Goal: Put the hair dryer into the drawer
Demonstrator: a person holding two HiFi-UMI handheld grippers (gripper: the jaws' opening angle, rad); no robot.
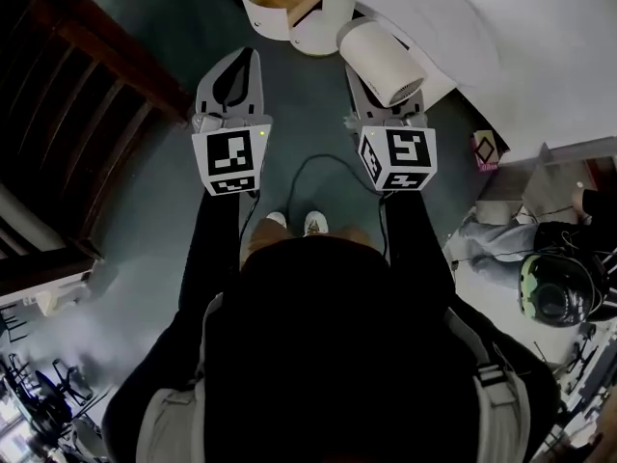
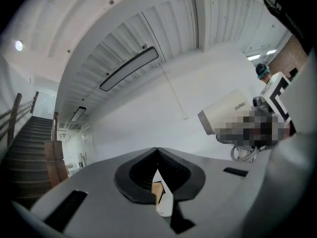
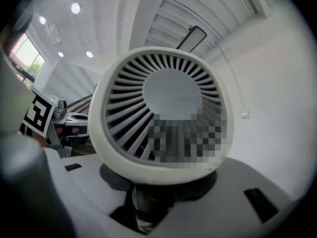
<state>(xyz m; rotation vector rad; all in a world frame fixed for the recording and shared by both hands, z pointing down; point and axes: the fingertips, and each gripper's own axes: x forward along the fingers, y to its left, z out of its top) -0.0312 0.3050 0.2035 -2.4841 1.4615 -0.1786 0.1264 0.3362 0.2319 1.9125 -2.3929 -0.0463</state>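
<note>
One hair dryer (image 1: pixel 381 61) betw. jaws of right gripper (image 1: pixel 385 106)

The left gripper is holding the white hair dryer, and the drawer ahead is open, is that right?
Not quite. The right gripper holds the hair dryer, as the right gripper view shows; the left gripper is shut and empty. The drawer ahead is indeed open.

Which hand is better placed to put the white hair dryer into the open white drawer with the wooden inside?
Right. The right gripper holds the white hair dryer, and the open white drawer lies ahead of it. The left gripper is shut and empty.
</note>
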